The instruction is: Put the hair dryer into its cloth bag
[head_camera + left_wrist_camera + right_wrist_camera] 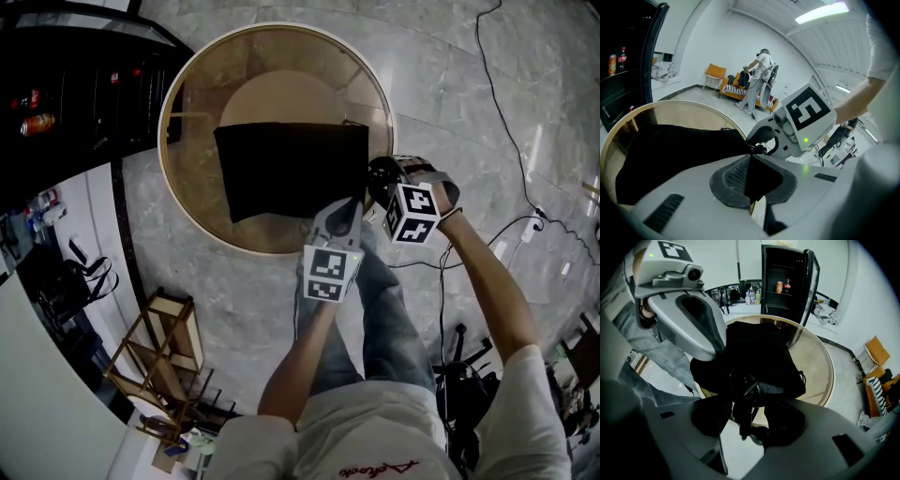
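Black cloth bag (291,169) flat on table (281,84)

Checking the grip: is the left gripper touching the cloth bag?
Touching: in the left gripper view, the left gripper is shut on a fold of the cloth bag.

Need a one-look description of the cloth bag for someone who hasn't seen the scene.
Find the round glass-topped table with the wooden rim, right in front of the person. The cloth bag lies flat on it, its near edge pinched in the left gripper. It is the only soft, matt black rectangle on the glass.
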{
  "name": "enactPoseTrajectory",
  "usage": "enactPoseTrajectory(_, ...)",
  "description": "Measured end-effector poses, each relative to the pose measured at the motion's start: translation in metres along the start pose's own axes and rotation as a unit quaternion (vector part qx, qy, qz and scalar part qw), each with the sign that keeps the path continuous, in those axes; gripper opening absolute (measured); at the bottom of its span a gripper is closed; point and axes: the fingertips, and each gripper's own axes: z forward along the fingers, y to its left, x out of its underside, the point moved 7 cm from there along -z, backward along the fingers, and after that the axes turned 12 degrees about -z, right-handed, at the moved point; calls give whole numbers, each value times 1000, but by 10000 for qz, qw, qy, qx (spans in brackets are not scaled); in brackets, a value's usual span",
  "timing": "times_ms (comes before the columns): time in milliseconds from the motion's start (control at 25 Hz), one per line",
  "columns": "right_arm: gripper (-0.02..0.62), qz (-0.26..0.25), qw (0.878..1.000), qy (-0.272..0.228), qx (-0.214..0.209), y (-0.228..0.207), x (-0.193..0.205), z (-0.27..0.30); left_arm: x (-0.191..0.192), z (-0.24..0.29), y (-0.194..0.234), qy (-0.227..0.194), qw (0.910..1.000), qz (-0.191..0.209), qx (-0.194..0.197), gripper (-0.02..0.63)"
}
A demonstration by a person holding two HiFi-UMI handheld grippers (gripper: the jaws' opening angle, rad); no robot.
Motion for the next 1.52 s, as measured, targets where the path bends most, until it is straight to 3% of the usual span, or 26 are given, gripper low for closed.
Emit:
enactPoseTrajectory(720,233,-63,9953,-971,9,-20,-58,44,-14,-30,20,-529,9969,-343,476,37)
enactPoseTrajectory(1280,235,-205,9946,-1009,-104,-19,-58,65,-14,-32,30,-521,9964,-447,505,37)
enactPoseTrajectory(1520,287,18,9944,-1057,59,-25,-49,48,-18,-25,23,-511,9965,-324,569,37)
